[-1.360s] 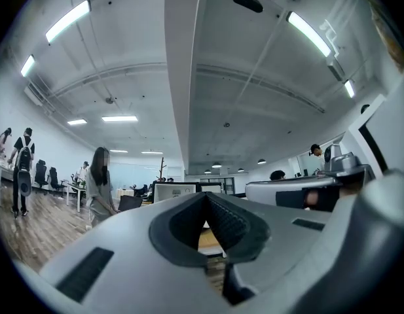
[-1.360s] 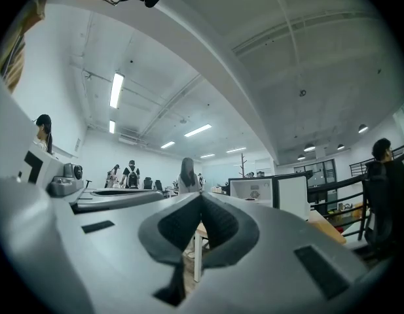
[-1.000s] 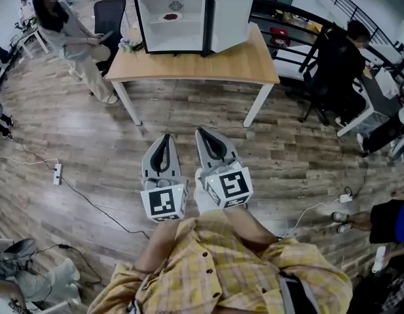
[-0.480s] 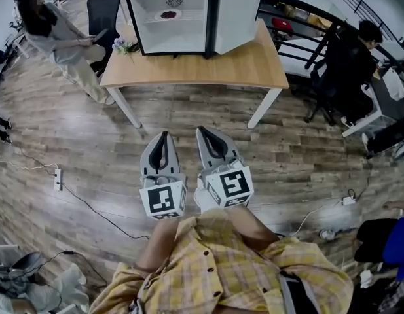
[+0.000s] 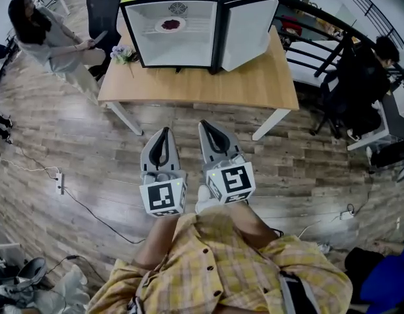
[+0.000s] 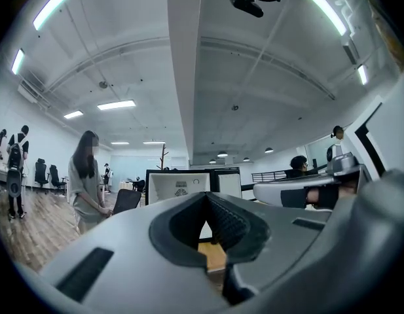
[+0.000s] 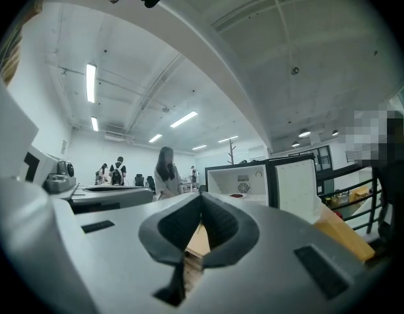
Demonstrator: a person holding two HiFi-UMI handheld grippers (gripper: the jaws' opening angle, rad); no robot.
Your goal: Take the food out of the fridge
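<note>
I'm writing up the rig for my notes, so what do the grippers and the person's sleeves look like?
The left gripper and right gripper are light grey shells tapering to a point, with black ridged pads inside. Each carries a white cube with black square markers. The sleeves are yellow plaid.

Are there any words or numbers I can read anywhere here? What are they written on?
No words or numbers can be read in any view.
Left gripper cube: a black-and-white square pattern, no letters.
Right gripper cube: the same kind of pattern, no letters.
Round mark on the back wall of the fridge: too small to read.
</note>
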